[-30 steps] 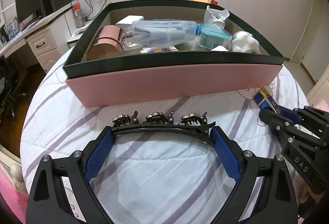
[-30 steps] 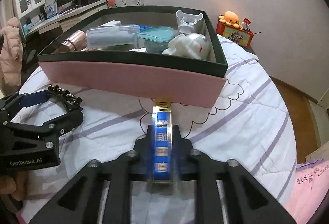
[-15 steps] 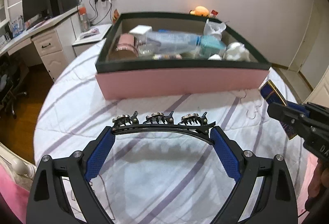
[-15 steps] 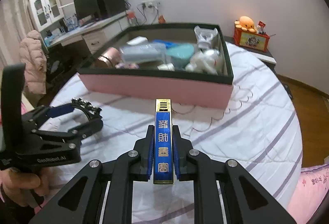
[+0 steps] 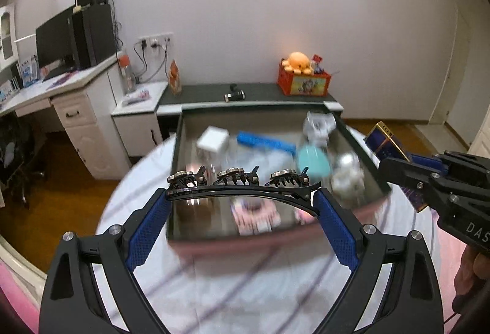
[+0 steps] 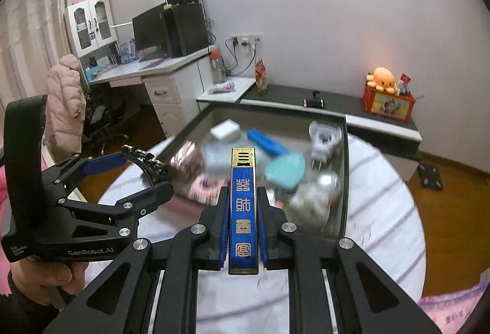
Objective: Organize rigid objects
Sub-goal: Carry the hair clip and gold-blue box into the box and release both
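Left tongs (image 5: 242,196) spread wide and clamped on the ends of a curved black hair clip (image 5: 242,185), three little claw clips riding along its top, blue pads (image 5: 147,230) pressing each tip; also seen from the right wrist view at the left (image 6: 144,168), gripped in a bare hand (image 6: 43,275). Right tongs (image 6: 243,211) pinched tight on a slim blue and gold box (image 6: 243,205), held lengthwise between the pads, gold end pointing forward; from the left wrist view, up at the right edge (image 5: 389,144). Both carried above the striped bedsheet (image 5: 232,288), with the pink-sided open storage box (image 5: 361,147) lying below and ahead, blurred. Inside it, crowded: a white cube (image 5: 212,141), a blue flat piece (image 5: 265,142), a teal lid (image 5: 314,161), a white holder (image 5: 318,125) at the far right corner, pink packets (image 5: 255,216) near the front wall. Beyond, an orange plush octopus (image 6: 382,78) sat on a red box
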